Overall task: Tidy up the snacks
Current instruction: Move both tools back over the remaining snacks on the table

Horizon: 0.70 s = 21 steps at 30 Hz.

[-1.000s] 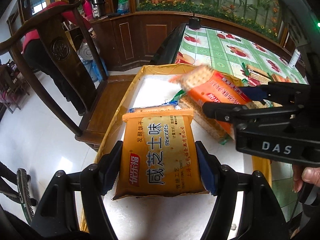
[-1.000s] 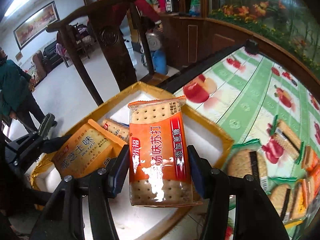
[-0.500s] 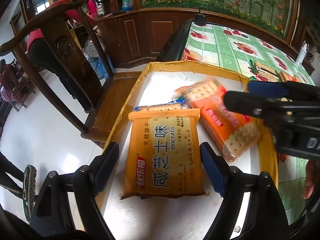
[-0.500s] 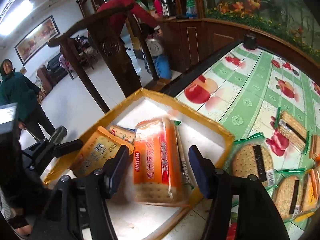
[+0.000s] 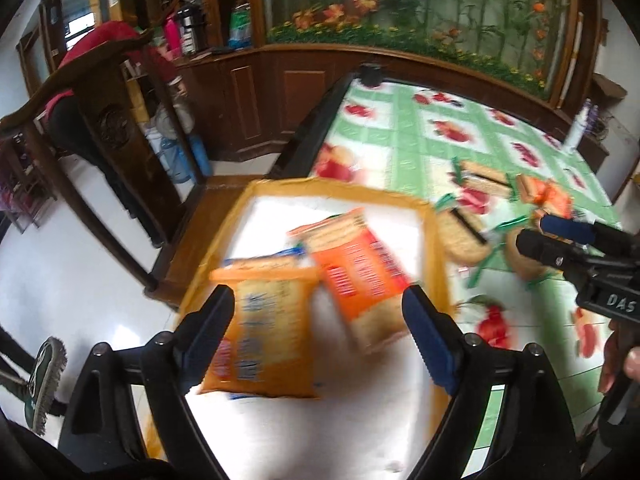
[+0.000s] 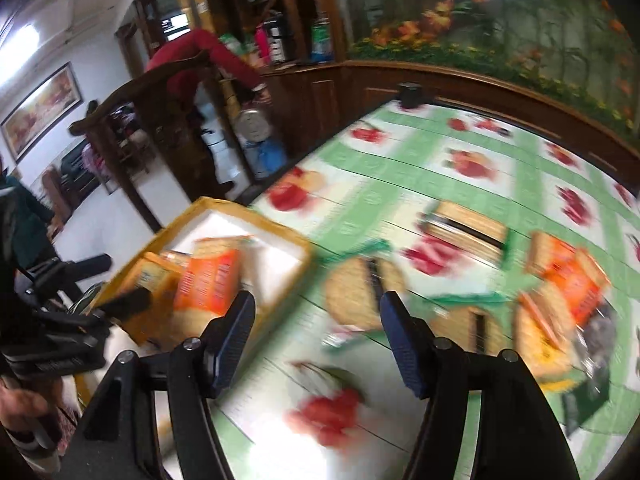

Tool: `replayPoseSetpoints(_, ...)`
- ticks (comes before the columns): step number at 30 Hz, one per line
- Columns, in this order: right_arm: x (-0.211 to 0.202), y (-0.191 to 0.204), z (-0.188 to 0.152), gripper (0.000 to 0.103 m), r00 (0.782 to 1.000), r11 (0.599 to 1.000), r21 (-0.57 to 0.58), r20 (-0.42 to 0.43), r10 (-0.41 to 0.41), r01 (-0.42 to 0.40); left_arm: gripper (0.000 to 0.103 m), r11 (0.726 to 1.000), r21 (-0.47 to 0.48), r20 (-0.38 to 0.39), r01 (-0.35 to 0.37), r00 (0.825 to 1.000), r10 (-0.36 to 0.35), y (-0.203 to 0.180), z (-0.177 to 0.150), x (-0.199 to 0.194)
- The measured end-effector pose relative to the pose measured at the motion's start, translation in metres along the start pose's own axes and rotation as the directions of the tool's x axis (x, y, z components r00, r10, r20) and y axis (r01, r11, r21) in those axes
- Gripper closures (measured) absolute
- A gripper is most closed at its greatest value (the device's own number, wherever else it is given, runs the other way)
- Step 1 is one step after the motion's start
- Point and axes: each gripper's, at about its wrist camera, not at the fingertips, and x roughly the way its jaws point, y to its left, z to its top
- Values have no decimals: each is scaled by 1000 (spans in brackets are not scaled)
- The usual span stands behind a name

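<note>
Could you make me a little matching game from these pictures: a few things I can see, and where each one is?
Things:
1. yellow biscuit pack
2. orange cracker pack
3. round biscuit pack
4. left hand-held gripper

Places or states:
A. on the green fruit-print tablecloth, outside the box
B. in the yellow-rimmed box, on its tablecloth side
C. jaws opening, gripping nothing
D. in the box, on its floor side

Pairs: 1-D, 2-B, 3-A, 4-C
</note>
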Motion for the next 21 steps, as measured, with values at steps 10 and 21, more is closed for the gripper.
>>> replayPoseSetpoints(10, -24, -70, -35, 38, 997, 989, 126, -20, -73, 75, 17, 991, 84, -37, 100, 995, -98, -73, 20, 14)
replayPoseSetpoints(21, -9, -63, -27, 37, 995, 996, 39, -58, -75, 77, 17, 991, 15, -71, 135, 988, -134, -90, 32, 33)
